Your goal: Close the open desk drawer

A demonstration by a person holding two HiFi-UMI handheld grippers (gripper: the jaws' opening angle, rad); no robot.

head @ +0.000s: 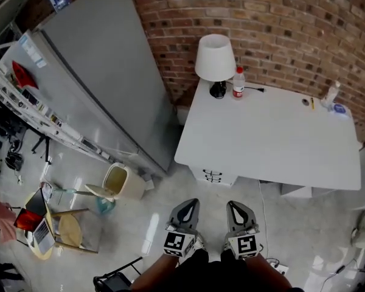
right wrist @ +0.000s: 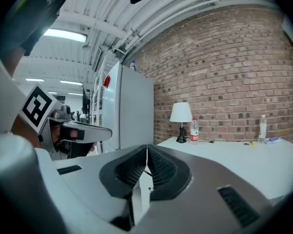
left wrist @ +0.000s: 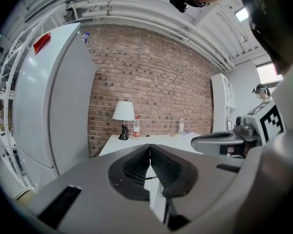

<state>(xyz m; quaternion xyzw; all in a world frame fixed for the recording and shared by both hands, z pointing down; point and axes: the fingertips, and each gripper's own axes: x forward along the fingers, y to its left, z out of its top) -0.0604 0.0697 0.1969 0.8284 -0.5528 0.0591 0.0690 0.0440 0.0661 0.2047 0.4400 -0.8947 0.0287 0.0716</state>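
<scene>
Looking down on the white desk drawer with dark handles point(head: 213, 176), tucked under the near-left corner of the white rectangular desk point(head: 274, 132) and poking a little past its edge; hard to tell from the head view how far out. Lying at roughly 1 o'clock from the left gripper point(head: 190, 204) and 11 o'clock from the right gripper point(head: 232, 205), well apart from both, with pale glossy floor point(head: 158, 224) between. Both pairs of jaws pressed together on nothing, as shown in each gripper view, and aimed roughly level toward the desk rather than down at the drawer front.

Likely troubles, judged from here:
- Pushing off-centre with a closed tip, skewing the drawer on its runners and jamming it part-way.
- Glancing off the smooth white front or snagging a handle.
- Shoving too hard and rocking the desk, toppling the white-shaded table lamp with black base point(head: 215, 56) or the clear plastic bottle with red label point(head: 238, 83), both at about 11 o'clock on the desktop.
- Pressing the wrong drawer, given several handles close together.

Further out: tall grey refrigerator-like cabinet point(head: 103, 72) at 10 o'clock from the drawer, beige waste bin point(head: 118, 182) at 9 o'clock, red brick wall point(head: 261, 17) at 12 o'clock beyond the desk.
</scene>
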